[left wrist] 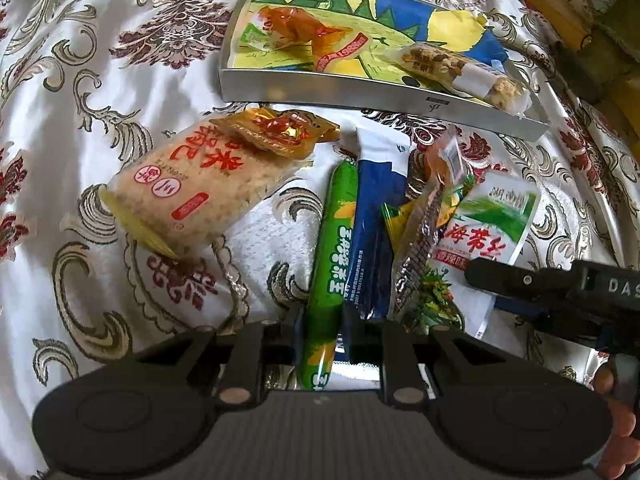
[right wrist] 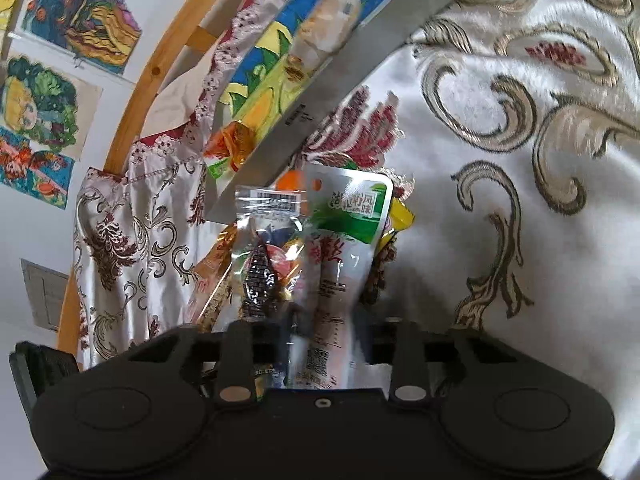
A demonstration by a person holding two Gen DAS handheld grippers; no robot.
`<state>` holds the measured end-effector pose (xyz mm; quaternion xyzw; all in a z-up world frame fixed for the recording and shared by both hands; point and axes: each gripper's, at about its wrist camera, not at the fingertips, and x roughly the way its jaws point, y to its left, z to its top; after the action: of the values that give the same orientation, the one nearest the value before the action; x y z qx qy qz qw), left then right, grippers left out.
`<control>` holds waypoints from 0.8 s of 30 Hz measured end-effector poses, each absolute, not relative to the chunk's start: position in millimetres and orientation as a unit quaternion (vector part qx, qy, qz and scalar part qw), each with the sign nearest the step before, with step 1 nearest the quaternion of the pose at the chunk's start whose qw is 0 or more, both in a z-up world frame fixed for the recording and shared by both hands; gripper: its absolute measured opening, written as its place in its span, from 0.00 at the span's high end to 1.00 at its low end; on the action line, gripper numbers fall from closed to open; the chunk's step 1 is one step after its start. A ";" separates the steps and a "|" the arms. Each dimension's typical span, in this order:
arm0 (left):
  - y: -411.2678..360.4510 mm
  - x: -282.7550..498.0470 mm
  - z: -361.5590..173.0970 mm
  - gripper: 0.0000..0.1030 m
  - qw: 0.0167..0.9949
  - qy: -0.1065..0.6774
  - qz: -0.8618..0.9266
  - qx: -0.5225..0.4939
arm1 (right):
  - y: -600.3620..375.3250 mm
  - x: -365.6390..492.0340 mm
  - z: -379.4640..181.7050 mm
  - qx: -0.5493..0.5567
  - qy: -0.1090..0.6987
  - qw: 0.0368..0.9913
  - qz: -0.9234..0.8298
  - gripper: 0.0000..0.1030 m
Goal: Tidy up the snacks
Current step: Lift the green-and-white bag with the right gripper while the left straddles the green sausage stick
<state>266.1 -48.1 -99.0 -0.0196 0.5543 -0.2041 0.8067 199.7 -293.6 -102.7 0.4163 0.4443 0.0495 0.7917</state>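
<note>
My left gripper [left wrist: 322, 316] is shut on the lower end of a green sausage stick [left wrist: 336, 232] that lies on the patterned cloth. Right of it lie a blue-and-white packet [left wrist: 376, 220], a clear crinkled packet [left wrist: 424, 232] and a white-and-green seaweed packet [left wrist: 492, 216]. My right gripper [left wrist: 486, 288] comes in from the right onto that seaweed packet. In the right wrist view the right gripper [right wrist: 326, 320] is shut on the seaweed packet [right wrist: 344, 232], with the clear packet [right wrist: 264, 248] just to its left. The metal tray [left wrist: 320, 88] holds an orange-wrapped snack [left wrist: 288, 32] and a nut bar [left wrist: 460, 72].
A rice cracker packet [left wrist: 188, 192] with a small orange packet [left wrist: 276, 130] on its end lies left of the sausage. A yellow wrapper [right wrist: 400, 216] pokes out behind the seaweed packet. A wooden frame [right wrist: 160, 72] and wall pictures [right wrist: 40, 100] stand beyond the cloth's edge.
</note>
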 end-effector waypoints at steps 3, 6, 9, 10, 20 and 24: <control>-47.3 263.8 -96.0 0.82 0.807 0.553 -0.205 -0.023 | -294.9 199.1 -103.3 0.423 0.446 0.788 0.046 0.83; -47.5 259.8 -91.0 0.82 0.808 0.553 -0.203 -0.025 | -293.9 196.5 -98.6 0.413 0.448 0.792 0.045 0.84; -44.0 255.3 -87.4 0.82 0.805 0.558 -0.196 -0.035 | -290.0 191.9 -89.7 0.392 0.447 0.802 0.046 0.84; -41.8 253.9 -86.5 0.82 0.806 0.559 -0.193 -0.039 | -289.1 189.3 -85.8 0.384 0.445 0.808 0.047 0.85; -25.6 241.3 -65.9 0.83 0.822 0.538 -0.168 -0.080 | -286.7 168.1 -51.4 0.328 0.396 0.856 0.054 0.84; -25.2 240.3 -52.2 0.83 0.843 0.500 -0.177 -0.088 | -291.5 169.9 -44.2 0.334 0.367 0.866 0.058 0.84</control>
<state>240.3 -25.2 -52.2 -0.0880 0.5002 -0.1768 0.8431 169.9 -291.5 -44.2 0.3342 0.3671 0.0579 0.8661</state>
